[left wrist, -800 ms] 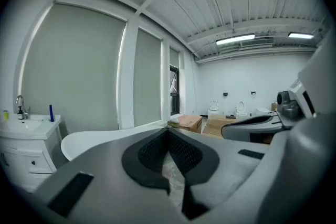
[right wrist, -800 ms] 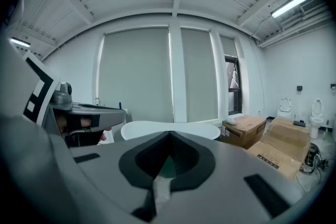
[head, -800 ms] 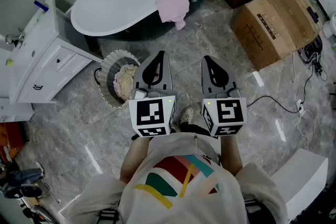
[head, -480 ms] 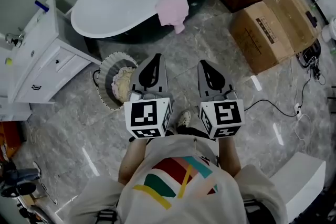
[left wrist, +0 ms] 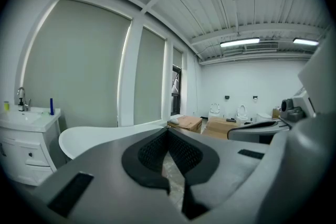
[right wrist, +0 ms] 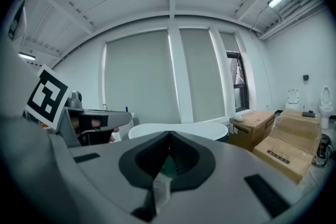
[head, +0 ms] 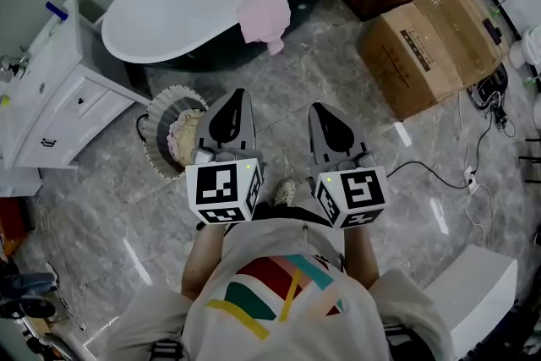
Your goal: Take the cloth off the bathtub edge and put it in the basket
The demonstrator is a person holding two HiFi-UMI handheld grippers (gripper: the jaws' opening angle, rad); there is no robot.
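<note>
Left claw (head: 237, 95) and right claw (head: 315, 107), pressed together and empty, hover short of the cloth (head: 263, 15) on the tub (head: 169, 4), upper centre; reaching and opening likely come next.

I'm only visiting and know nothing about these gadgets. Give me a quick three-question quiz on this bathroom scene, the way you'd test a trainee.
1. True or false: the pink cloth hangs over the edge of the bathtub.
2. Where does the basket stand? A: inside the bathtub. B: on the floor beside the bathtub. C: on top of a cardboard box.
3. Are the jaws of the left gripper and the right gripper open or shut?
Key: 1 true. 2 B. 3 both shut.
</note>
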